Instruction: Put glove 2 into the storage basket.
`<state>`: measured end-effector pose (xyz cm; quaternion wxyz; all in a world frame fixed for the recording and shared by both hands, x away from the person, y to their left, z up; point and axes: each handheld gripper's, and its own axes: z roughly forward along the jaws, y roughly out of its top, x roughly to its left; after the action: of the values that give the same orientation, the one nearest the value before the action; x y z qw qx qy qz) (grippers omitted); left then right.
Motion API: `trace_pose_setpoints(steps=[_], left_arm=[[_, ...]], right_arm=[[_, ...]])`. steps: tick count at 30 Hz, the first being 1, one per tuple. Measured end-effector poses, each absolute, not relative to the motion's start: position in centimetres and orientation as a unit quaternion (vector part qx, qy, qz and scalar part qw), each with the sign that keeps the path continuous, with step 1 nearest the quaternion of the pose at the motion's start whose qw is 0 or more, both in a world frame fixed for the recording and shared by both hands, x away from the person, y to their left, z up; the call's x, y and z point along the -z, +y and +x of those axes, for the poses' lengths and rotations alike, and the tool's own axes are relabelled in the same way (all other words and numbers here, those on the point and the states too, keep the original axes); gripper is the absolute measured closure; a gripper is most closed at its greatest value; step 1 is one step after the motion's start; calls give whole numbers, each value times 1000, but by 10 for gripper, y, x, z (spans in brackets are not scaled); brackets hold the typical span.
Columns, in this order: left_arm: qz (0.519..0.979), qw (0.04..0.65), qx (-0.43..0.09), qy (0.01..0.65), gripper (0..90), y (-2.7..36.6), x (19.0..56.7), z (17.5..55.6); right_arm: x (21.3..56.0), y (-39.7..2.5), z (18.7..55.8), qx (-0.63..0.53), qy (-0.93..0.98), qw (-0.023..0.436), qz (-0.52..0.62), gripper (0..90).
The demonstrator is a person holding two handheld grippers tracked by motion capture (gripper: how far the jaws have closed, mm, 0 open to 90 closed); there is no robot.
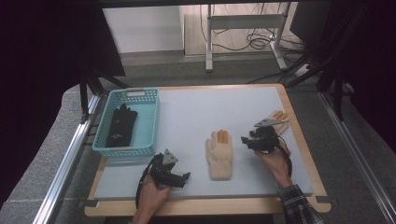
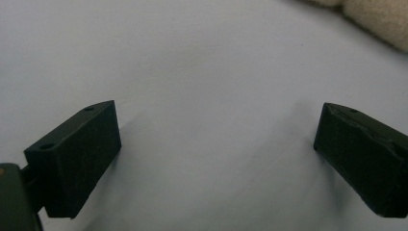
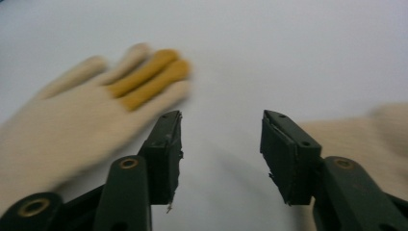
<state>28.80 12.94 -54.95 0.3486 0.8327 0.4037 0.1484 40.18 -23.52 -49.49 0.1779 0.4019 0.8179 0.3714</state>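
Observation:
A cream glove with orange fingers [image 1: 219,154] lies palm-flat in the middle of the grey mat [image 1: 196,112]; the right gripper view shows this cream glove [image 3: 82,120] to the left of the jaws. A second cream glove [image 1: 278,116] lies at the right, partly under my right hand, and it appears as the second glove [image 3: 365,134] beside the right jaw. My right gripper [image 1: 246,140] [image 3: 221,139] is open and holds nothing, just right of the middle glove. My left gripper [image 1: 184,178] [image 2: 216,130] is open wide over bare mat, with a glove edge [image 2: 380,14] beyond it.
A teal basket [image 1: 150,121] stands at the left of the mat with a black glove [image 1: 121,125] inside. The mat lies on a wooden board [image 1: 308,154]. Dark curtains and a desk frame [image 1: 243,28] stand beyond the table.

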Motion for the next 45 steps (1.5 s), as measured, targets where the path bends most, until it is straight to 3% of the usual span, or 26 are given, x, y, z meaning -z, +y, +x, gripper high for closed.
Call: trace_pose_setpoints(steps=[5,9,15,29,32,39,43,45], left_arm=[[833,349,-148,404,27,129,550,288],[833,349,-148,404,27,129,550,288],[833,349,-148,404,27,129,550,288],[833,349,-148,403,27,129,550,288],[833,349,-148,404,27,129,550,288],[832,349,-148,404,27,129,550,288],[833,348,-148,404,27,129,550,288],[833,348,-148,404,27,129,550,288]], right_arm=[[484,-269,417,-361,799,208,434,596],[477,-292,431,-353,781,222,465,606],[482,-305,446,-334,763,231,503,430],[509,-307,460,-320,760,224,519,253],[506,-309,456,-325,759,225,517,263],[500,-328,438,-307,755,229,533,433],[506,-333,432,-304,751,223,543,451],[511,-332,431,-299,754,218,543,511]])
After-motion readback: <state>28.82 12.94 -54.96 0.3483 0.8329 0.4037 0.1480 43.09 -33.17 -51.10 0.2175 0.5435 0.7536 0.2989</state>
